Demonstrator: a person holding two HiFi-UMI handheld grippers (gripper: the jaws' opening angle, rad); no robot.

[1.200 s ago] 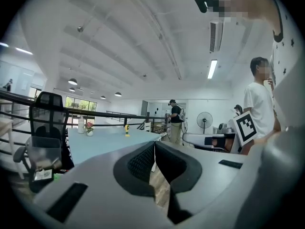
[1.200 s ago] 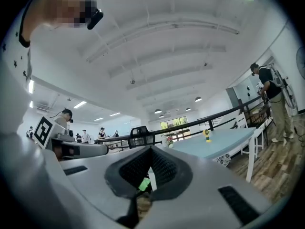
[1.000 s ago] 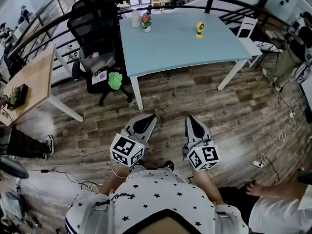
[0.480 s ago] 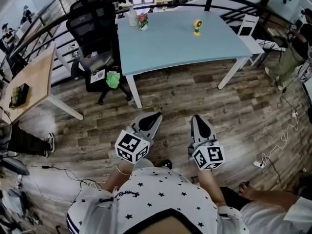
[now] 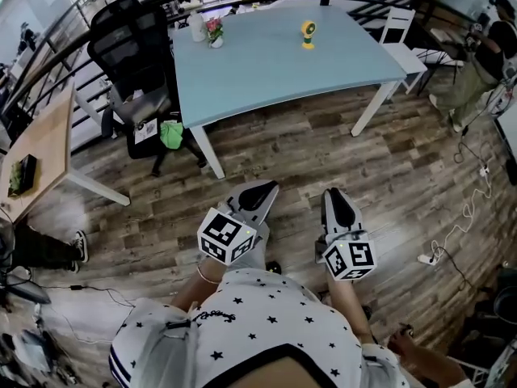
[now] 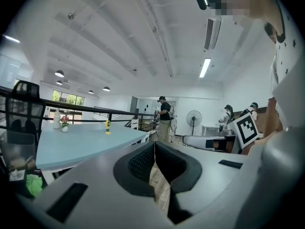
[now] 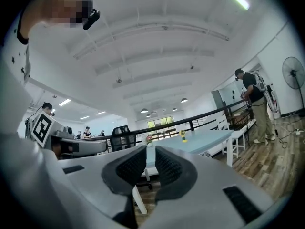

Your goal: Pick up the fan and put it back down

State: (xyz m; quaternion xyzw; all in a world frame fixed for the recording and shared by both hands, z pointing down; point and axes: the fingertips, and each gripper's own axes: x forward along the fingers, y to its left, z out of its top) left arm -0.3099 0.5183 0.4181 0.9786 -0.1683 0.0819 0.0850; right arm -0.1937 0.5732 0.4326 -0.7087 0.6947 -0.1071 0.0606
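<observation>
The small yellow and green fan (image 5: pixel 308 33) stands upright on the far side of the light blue table (image 5: pixel 266 79); it is tiny in the left gripper view (image 6: pixel 108 126) and the right gripper view (image 7: pixel 182 135). Both grippers are held side by side over the wooden floor, well short of the table and pointing toward it. My left gripper (image 5: pixel 257 192) (image 6: pixel 154 147) is shut, its tips touching with nothing between them. On my right gripper (image 5: pixel 338 204) (image 7: pixel 151 151) the jaws are opening, with a narrow empty gap between the pads.
A bottle (image 5: pixel 196 27) and a flower pot (image 5: pixel 214 32) stand at the table's far left corner. A black office chair (image 5: pixel 129 55) with a green bag (image 5: pixel 170 133) sits left of the table, a white chair (image 5: pixel 400 27) at its right. Cables (image 5: pixel 460 217) lie on the floor; a person (image 5: pixel 477 63) stands far right.
Both grippers have shifted slightly right in the head view, and the table and fan have slid up and left. The right jaws have parted a little.
</observation>
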